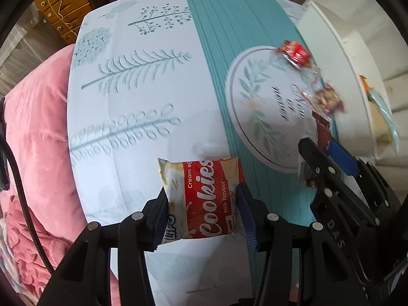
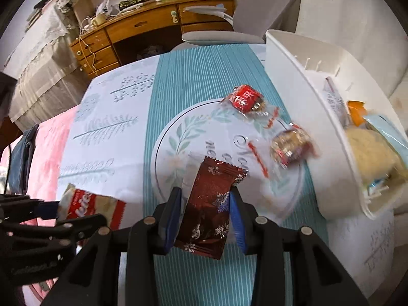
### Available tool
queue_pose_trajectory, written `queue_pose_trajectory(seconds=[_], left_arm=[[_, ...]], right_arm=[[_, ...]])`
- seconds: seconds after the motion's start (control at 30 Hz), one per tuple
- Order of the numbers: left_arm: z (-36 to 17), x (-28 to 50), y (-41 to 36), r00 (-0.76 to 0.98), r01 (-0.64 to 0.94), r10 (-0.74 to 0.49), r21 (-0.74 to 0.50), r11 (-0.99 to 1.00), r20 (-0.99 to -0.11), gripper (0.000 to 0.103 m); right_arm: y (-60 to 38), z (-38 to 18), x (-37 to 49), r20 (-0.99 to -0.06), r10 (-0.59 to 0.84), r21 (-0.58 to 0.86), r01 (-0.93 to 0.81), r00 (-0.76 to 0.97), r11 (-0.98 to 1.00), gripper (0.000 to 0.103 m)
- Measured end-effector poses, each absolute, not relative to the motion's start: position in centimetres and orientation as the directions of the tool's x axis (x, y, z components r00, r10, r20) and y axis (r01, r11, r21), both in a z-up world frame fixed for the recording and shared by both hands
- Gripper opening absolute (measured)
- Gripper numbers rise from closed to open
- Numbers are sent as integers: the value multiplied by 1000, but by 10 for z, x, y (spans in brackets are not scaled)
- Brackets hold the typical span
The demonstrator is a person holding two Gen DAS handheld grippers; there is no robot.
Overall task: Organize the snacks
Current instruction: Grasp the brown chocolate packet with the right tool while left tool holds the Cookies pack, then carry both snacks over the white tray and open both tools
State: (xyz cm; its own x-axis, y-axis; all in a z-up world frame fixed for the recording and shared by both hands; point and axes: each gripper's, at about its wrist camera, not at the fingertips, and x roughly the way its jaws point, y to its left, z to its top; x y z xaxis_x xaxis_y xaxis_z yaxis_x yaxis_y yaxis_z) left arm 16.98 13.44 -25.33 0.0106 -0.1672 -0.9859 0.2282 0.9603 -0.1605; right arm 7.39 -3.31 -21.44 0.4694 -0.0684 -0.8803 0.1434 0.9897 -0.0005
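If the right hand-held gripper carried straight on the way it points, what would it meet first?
Probably the round printed design on the tablecloth, just beyond the dark red packet it holds; depth is uncertain.

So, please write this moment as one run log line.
left gripper: holds cookies pack | right gripper: holds dark red wrapper | two candies on table

Two wrapped snacks [image 2: 290, 148] on tablecloth blurred, print unreadable; white bin [image 2: 306, 107] contents partly hidden.
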Motion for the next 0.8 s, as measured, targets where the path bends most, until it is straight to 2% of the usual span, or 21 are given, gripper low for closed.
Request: queue_pose_trajectory(seconds=[0.33, 0.53, 0.8], left_arm=[[-219, 121, 123, 70, 207, -311, -291, 934, -948, 49], [-199, 108, 100, 124, 240, -349, -314, 919, -929, 49], [-175, 98, 58, 196, 194, -367, -331, 924, -909, 49]], right_arm=[[-45, -174, 19, -849, -71, -6, 124, 524, 992, 37], [-65, -152, -5, -820, -54, -2, 92, 570, 996, 37], [-114, -126, -21, -786, -14, 13, 38, 618, 999, 38]])
